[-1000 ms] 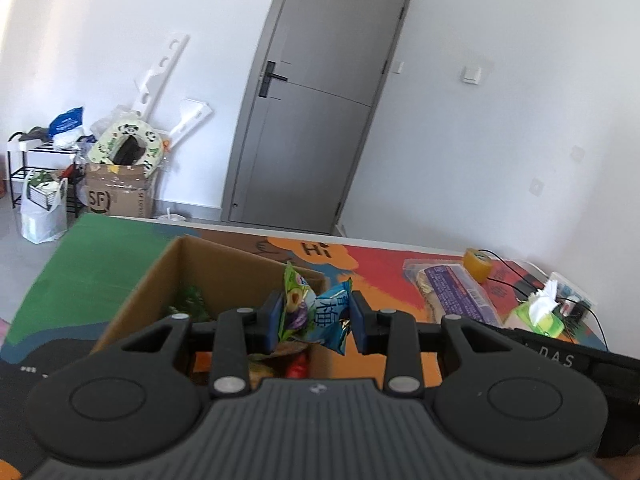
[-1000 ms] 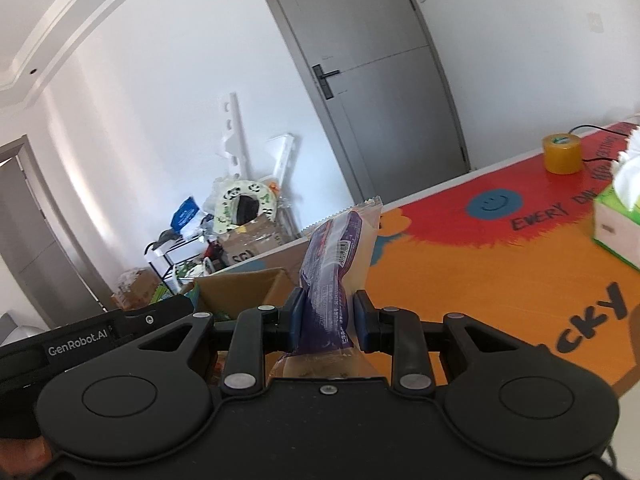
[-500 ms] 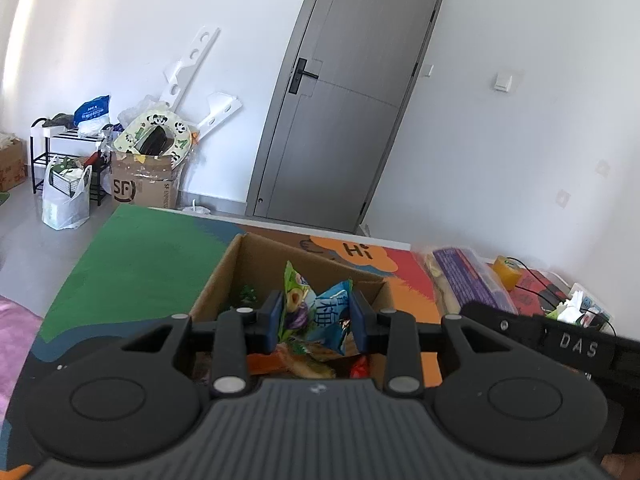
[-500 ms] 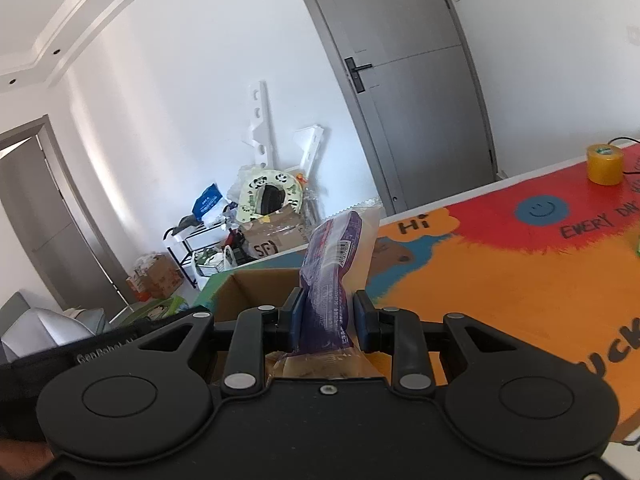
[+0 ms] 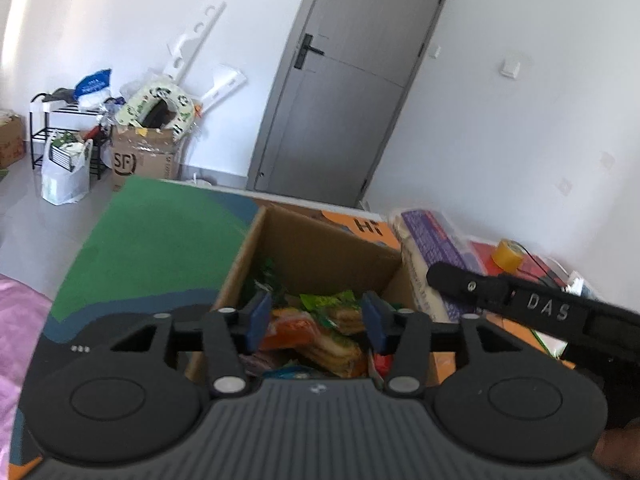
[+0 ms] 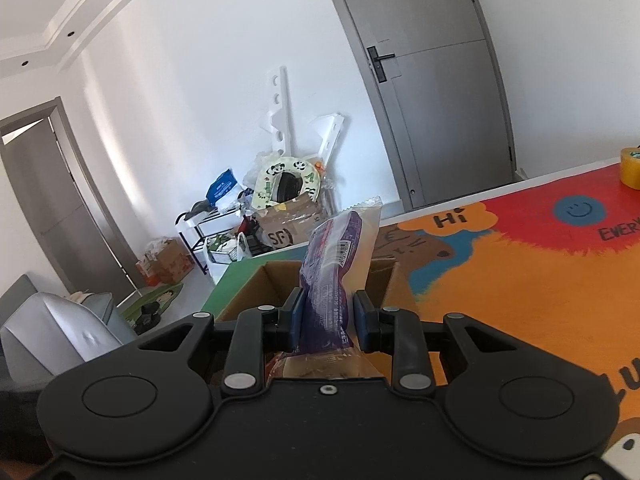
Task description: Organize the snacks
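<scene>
An open cardboard box [image 5: 256, 256] stands on the colourful table mat and holds several snack packs [image 5: 328, 332]. My left gripper [image 5: 316, 316] is open and empty just above the box's near side. My right gripper [image 6: 326, 316] is shut on a long purple and clear bread pack [image 6: 332, 264], held upright near the box [image 6: 256, 288]. That pack [image 5: 432, 256] and the right gripper's black body [image 5: 520, 300] show at the box's right side in the left wrist view.
A yellow tape roll [image 5: 506, 256] [image 6: 630, 168] and a tissue pack [image 5: 578, 284] lie on the mat to the right. Beyond the table's far edge are a grey door [image 5: 340, 92], an SF carton [image 5: 144, 160] and a shoe rack [image 5: 52, 128].
My left gripper has opened and let go of the blue and green snack packs, which are now out of its jaws. My right gripper has carried the bread pack left, up to the box.
</scene>
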Demonstrator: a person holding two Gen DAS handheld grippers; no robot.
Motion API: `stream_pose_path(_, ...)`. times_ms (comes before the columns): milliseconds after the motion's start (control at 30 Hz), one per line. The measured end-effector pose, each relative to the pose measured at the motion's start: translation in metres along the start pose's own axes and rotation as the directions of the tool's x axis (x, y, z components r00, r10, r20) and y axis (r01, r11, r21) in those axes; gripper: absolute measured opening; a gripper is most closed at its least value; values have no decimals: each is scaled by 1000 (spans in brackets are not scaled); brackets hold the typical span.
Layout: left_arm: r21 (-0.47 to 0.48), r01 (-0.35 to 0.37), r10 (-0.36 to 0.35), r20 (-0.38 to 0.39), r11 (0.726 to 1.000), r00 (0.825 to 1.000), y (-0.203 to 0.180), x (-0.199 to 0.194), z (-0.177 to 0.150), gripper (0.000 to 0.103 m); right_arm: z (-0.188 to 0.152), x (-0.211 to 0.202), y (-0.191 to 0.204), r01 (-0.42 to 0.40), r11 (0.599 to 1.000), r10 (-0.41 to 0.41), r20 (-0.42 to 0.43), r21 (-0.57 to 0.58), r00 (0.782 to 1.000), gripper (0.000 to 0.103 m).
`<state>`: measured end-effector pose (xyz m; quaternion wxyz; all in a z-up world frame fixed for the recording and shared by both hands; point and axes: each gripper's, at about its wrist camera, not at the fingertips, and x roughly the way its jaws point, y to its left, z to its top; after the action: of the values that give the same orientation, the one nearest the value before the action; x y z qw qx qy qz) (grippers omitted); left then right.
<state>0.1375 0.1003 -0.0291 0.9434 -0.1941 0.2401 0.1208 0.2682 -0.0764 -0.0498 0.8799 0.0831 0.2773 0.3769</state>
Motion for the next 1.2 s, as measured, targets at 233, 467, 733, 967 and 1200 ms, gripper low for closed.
stream_pose_path(233,-17,-71,72,38,997,997,14,-9,7,79,1,16,15,-28,1000,28,-25,2,999,27)
stream_pose_path(467,-60,-104,106,39,993,994,27,-12,13,87,6,26,28,-113,993,114,-26,29,993,44)
stream_pose_path(733,-58,-105,106,24,993,994,22,-12,13,91,1,8,19,-58,998,59,-21,26,998,54)
stream_pose_path(967,-37,-91,92,17,995,996,8,-17,6,93,-6,-15,0,-5,999,5,-14,43,1000,63)
stream_pose_path(1200,-15,-80,81,13,997,997,-9,-27,-4,94,-15,-44,-14,37,998,-37,0,48,999,76)
